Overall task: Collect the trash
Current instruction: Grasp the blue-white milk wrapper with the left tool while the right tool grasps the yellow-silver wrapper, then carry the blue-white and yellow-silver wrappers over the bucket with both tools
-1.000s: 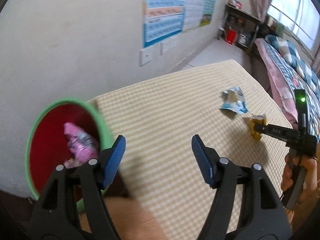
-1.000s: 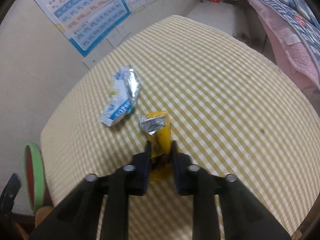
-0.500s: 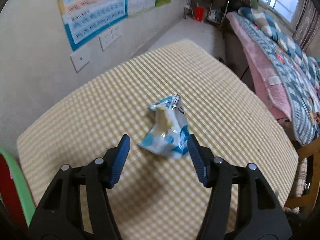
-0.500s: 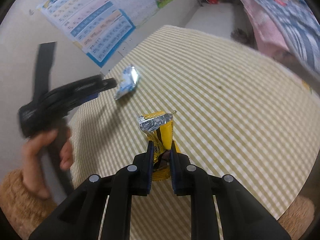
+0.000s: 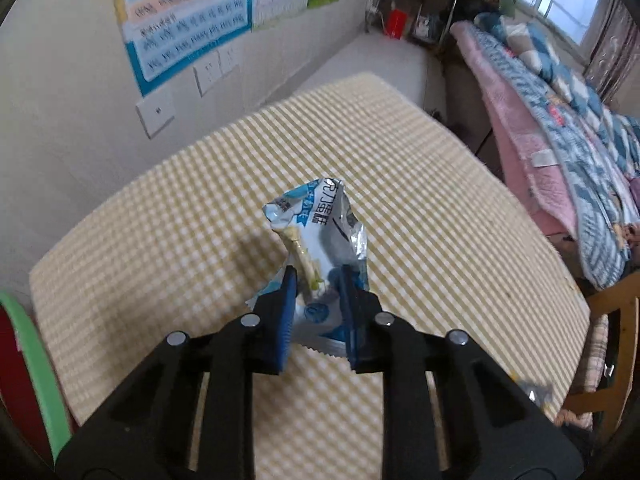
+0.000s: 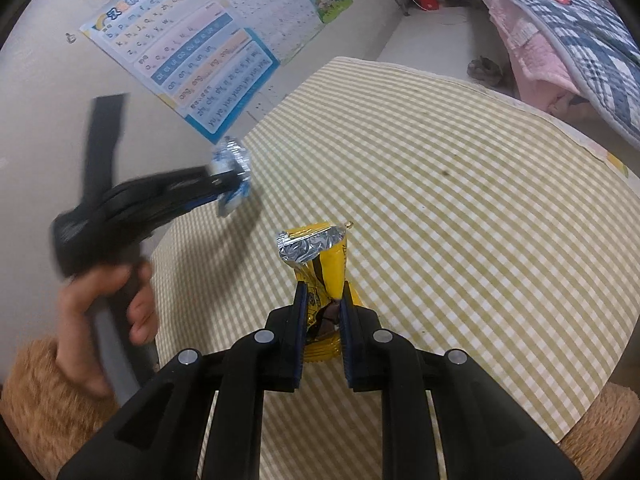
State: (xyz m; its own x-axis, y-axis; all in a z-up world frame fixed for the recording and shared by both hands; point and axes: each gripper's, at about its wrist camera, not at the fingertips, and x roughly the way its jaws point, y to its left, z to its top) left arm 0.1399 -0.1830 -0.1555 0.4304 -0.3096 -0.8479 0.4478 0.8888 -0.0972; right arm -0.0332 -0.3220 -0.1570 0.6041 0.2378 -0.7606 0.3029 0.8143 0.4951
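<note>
Left hand-held gripper: jaws closing on the blue-and-white wrapper, which stands between the pads on the checked tabletop; pads look to be touching it low on its body. Right hand-held gripper: clamped tight on the yellow wrapper, foil end up, apparently lifted just clear of the cloth.

Risks, as judged:
- Blue wrapper is crinkled foil, light and slippery. A shallow or off-centre pinch could let it squirt out or tear as it lifts.
- Pads sit close to the cloth; closing low may snag the tablecloth and drag it.
- 2 grippers work near each other; the left hand and its tool cross the right camera's view, so paths to the bin could clash.

Room: green-rimmed red bin sits off the tabletop's left edge, near the wall. Tabletop otherwise open. Bed lies beyond the right edge, well apart.
</note>
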